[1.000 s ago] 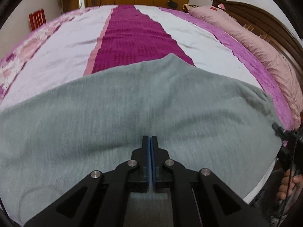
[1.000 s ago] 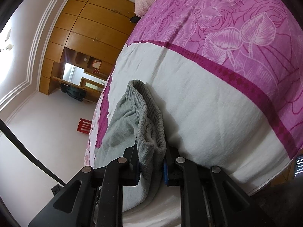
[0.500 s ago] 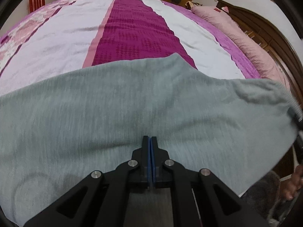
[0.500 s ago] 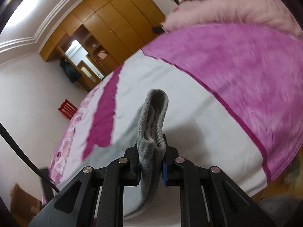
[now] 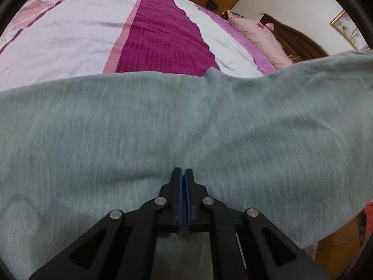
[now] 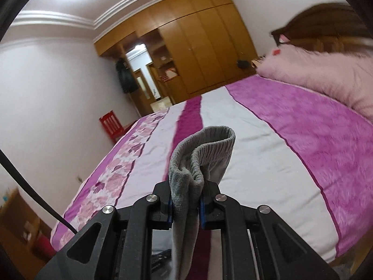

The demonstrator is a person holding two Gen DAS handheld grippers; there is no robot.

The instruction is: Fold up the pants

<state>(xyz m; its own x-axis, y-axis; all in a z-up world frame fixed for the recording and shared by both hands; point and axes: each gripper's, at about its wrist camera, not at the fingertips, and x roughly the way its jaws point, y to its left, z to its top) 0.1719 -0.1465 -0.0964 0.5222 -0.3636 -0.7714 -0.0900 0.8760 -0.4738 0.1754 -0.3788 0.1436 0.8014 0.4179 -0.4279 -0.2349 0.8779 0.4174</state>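
Note:
Grey sweatpants [image 5: 163, 128] lie spread across the near part of the bed [image 5: 70, 35]. Their right part rises off the bed toward the upper right edge of the left wrist view. My left gripper [image 5: 183, 171] is shut, its blue pads together, with the tips pressing down on the flat cloth. No cloth shows between the pads. In the right wrist view the ribbed waistband [image 6: 209, 140] stands up in a folded loop. My right gripper [image 6: 186, 186] is shut on it and holds it well above the bed [image 6: 291, 151].
A pink pillow [image 6: 326, 74] and a dark wooden headboard [image 5: 296, 39] are at the bed's right end. A wooden wardrobe [image 6: 198, 46] lines the far wall, and a red chair [image 6: 110, 126] stands beyond the bed. A black cable [image 6: 28, 186] hangs at the left.
The right gripper has risen high and rolled upright with the waistband in it. The pants' right side has lifted off the bed. The left gripper stayed shut on the cloth and tilted a little.

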